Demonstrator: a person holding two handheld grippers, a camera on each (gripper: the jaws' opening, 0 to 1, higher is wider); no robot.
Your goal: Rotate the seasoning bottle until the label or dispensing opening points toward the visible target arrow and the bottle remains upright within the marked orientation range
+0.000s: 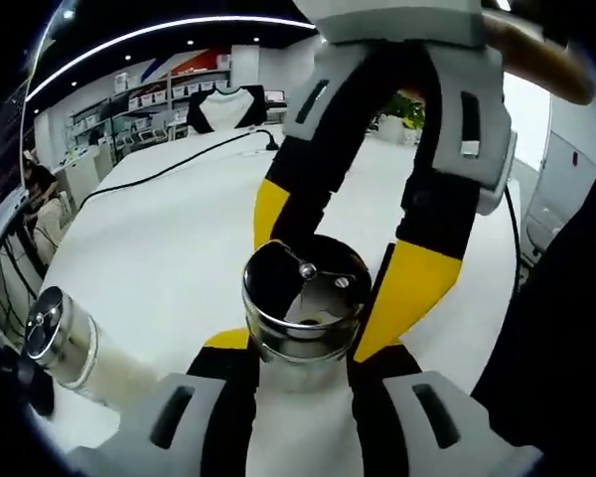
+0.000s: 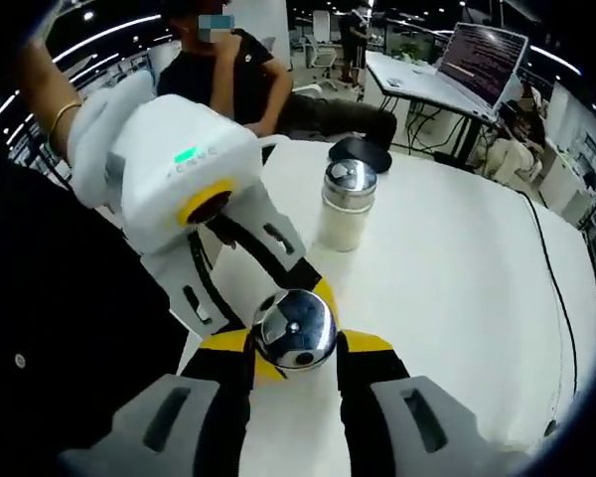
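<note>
The seasoning bottle [image 1: 303,298] stands upright on the white table [image 1: 169,238], with a shiny steel cap and a pale body. An opening in the cap faces up toward the left gripper view. My left gripper [image 1: 300,348] is shut on the body just under the cap. My right gripper [image 1: 312,300] reaches in from the top, its yellow fingertips [image 1: 407,288] pressed on either side of the cap. In the right gripper view the same bottle [image 2: 295,328] sits between the right gripper [image 2: 295,343] jaws. The left gripper [image 2: 278,313] comes in from the left.
A second steel-capped shaker [image 2: 346,204] [image 1: 65,343] stands apart on the table, with a black round object [image 2: 358,154] behind it. A black cable [image 2: 551,278] runs along the table's right side. A laptop [image 2: 487,55] and seated people are beyond the far edge.
</note>
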